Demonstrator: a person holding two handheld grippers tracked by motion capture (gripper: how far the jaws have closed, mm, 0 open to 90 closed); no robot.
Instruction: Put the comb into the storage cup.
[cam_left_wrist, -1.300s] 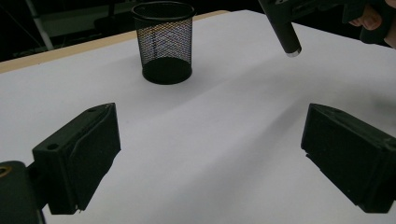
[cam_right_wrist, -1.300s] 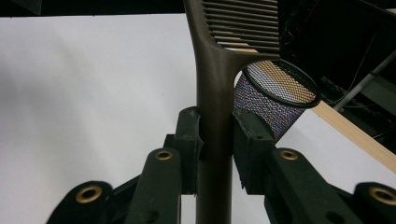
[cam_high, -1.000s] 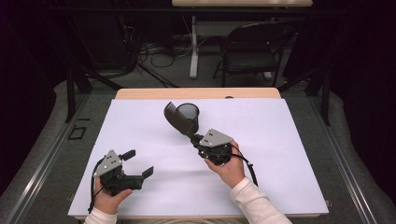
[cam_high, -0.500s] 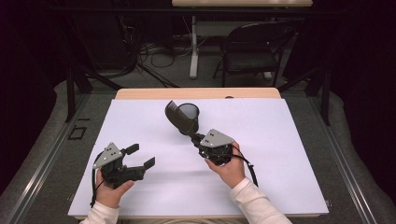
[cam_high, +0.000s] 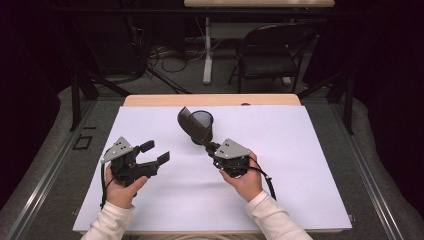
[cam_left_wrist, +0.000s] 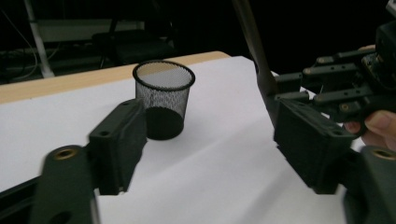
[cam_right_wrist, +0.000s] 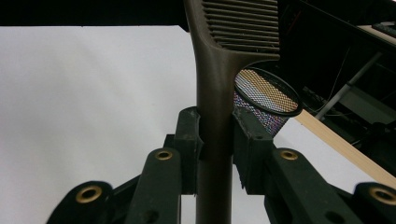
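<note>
A black mesh cup (cam_high: 204, 120) stands upright on the white table cover, far middle. My right gripper (cam_high: 212, 148) is shut on the handle of a dark slotted spatula (cam_high: 188, 125), whose blade lies in front of the cup's left side. In the right gripper view the jaws (cam_right_wrist: 215, 140) clamp the spatula handle (cam_right_wrist: 214, 93), with the cup (cam_right_wrist: 267, 99) just behind. My left gripper (cam_high: 156, 152) hovers at the left, open with nothing between its jaws, which have just been closing. In the left gripper view it (cam_left_wrist: 210, 140) faces the cup (cam_left_wrist: 163, 100), with the right gripper (cam_left_wrist: 345, 88) at the right.
The white cover (cam_high: 300, 165) spreads over the table, whose wooden far edge (cam_high: 150, 100) shows beyond it. A folding chair (cam_high: 272, 55), a table leg and floor cables lie past the table.
My left gripper has risen and moved a little away from the person, and its jaws stand narrower than before. The right gripper, spatula and cup have stayed put.
</note>
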